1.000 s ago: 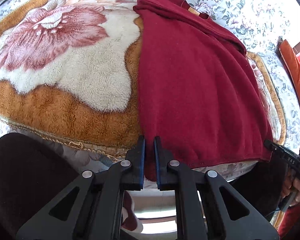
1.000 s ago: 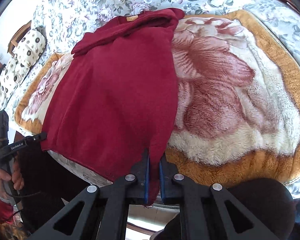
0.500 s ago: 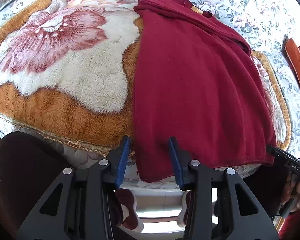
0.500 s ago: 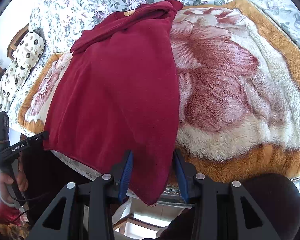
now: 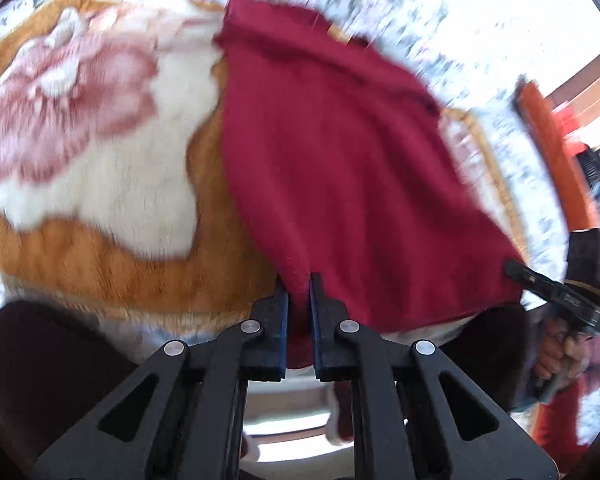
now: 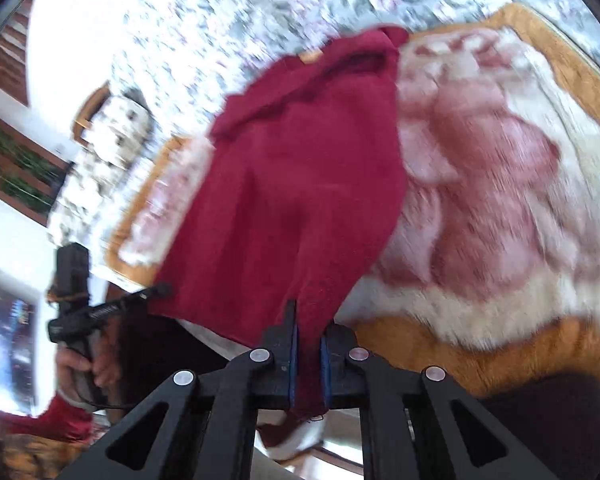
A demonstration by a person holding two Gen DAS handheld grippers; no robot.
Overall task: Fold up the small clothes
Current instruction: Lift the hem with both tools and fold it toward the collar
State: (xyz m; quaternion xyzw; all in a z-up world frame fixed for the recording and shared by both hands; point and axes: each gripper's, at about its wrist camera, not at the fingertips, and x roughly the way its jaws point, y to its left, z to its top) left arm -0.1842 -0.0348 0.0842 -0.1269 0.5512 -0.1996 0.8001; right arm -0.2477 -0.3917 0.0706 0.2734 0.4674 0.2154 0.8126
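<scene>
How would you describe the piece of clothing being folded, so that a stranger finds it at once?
On the bed lies a fleece blanket, orange-edged with a big pink flower. Across it lies the dark red garment, plain, with a small tan label at its far collar; both grippers pinch its near hem.

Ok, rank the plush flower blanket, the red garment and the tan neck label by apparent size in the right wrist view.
1. plush flower blanket, though the garment hides part of it
2. red garment
3. tan neck label, far smallest
</scene>
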